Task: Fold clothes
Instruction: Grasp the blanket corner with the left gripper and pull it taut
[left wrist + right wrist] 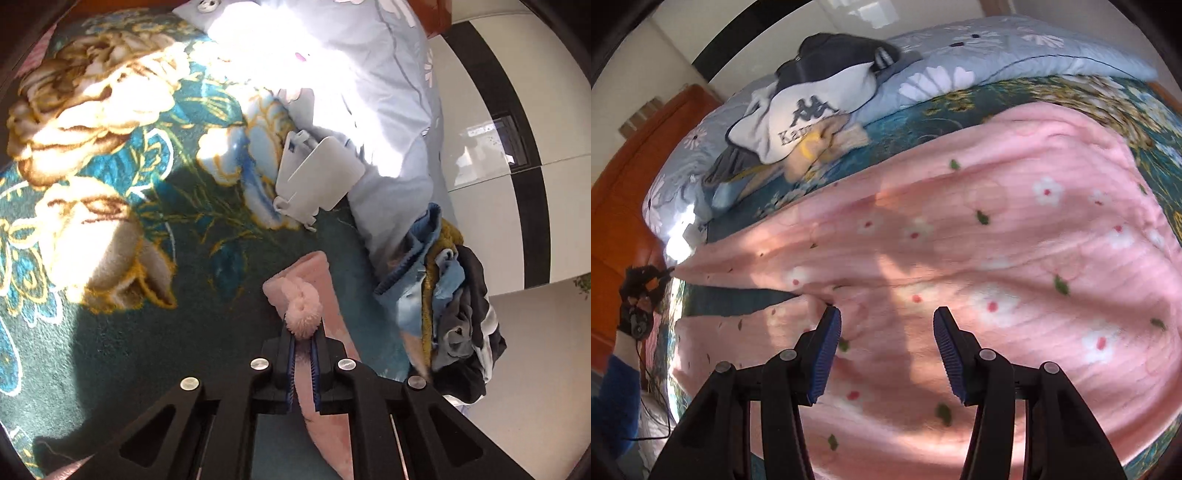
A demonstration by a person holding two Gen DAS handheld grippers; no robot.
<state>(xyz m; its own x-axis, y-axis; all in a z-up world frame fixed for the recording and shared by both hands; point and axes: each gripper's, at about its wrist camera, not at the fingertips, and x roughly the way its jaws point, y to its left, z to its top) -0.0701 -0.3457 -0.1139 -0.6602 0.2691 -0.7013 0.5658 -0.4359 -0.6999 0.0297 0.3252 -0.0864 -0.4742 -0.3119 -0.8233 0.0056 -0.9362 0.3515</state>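
Ribbed blue pads line my left gripper [303,345], and they are pinched together on a fluffy pink pompom [303,309] and the narrow strip of pink fleece garment [328,325] it sits on. That strip runs from between the fingers forward to a squared-off end lying on the teal floral blanket [110,206], a thick plush with big cream and tan blooms. Beyond it a flat white plastic piece [317,177] rests at the edge of a pale blue quilt [388,92] printed with daisies, which is washed out by sunlight. A heap of other clothes [450,306] (blue, mustard, dark grey, all rumpled) sits to the right of the strip, at the blanket's edge.

From the right wrist, my right gripper [886,347] stands wide open just above the same garment [997,240], holding nothing. I cannot tell whether its pad tips touch the nap. The fleece here is soft and faintly ribbed, dotted with white flowers and green leaves, spread broadly across the blanket [960,107] with long creases pulling toward the far left, where the other gripper [665,273] has it by a drawn-out point. A white and navy logo top [809,110] lies crumpled on the quilt [1015,51] behind.
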